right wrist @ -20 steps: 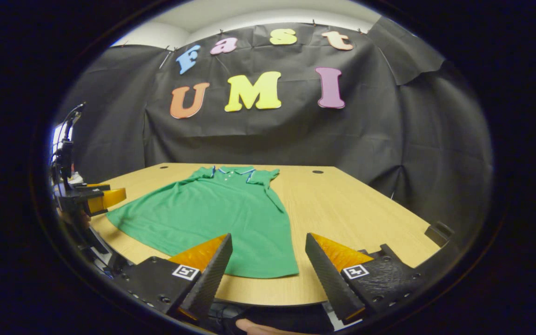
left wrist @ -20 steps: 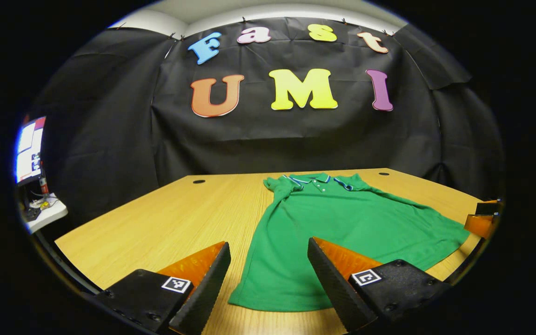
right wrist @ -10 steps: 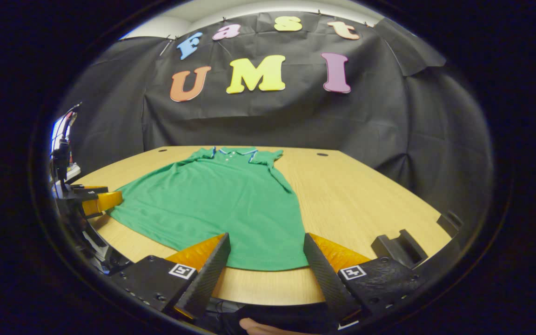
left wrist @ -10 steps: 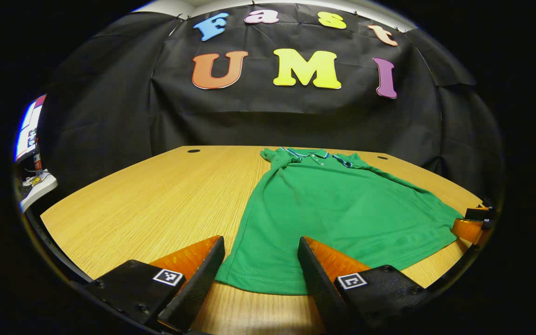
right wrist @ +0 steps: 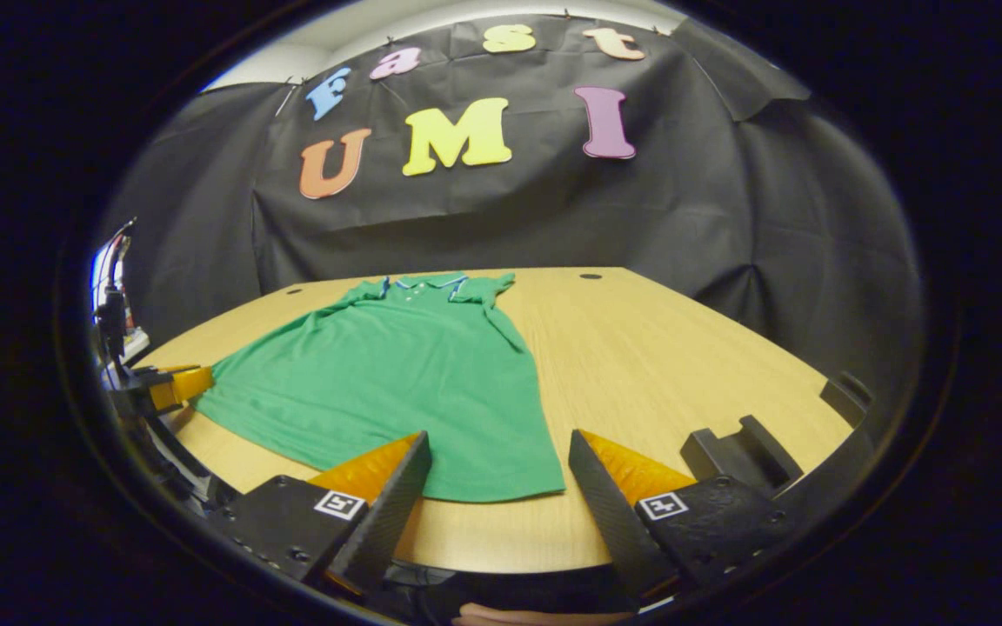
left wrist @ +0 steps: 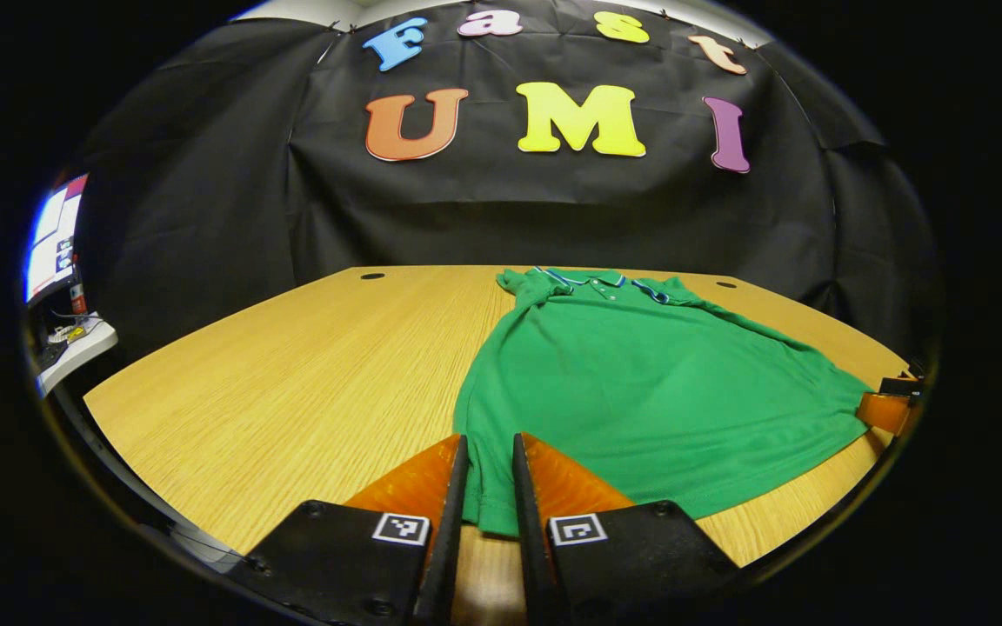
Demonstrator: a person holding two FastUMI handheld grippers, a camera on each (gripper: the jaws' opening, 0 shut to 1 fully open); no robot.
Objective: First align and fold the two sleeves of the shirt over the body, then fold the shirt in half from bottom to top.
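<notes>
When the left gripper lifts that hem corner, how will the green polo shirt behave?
Probably floppy: the green polo shirt lies flat with soft wrinkles on the wooden table, so only the pinched corner should rise while the rest drags. It looks thin and light, so it may slide on the smooth tabletop. The left gripper has narrowed onto the hem, and a small pinch could slip.

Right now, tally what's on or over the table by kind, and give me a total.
Shirts: 1, a green shirt lying flat on the table.
Tools: 2, the left tool shut on the shirt's bottom corner, and the right tool open at the other bottom corner.
Black blocks: 1, a block at the table's right edge.
Total: 4.
</notes>
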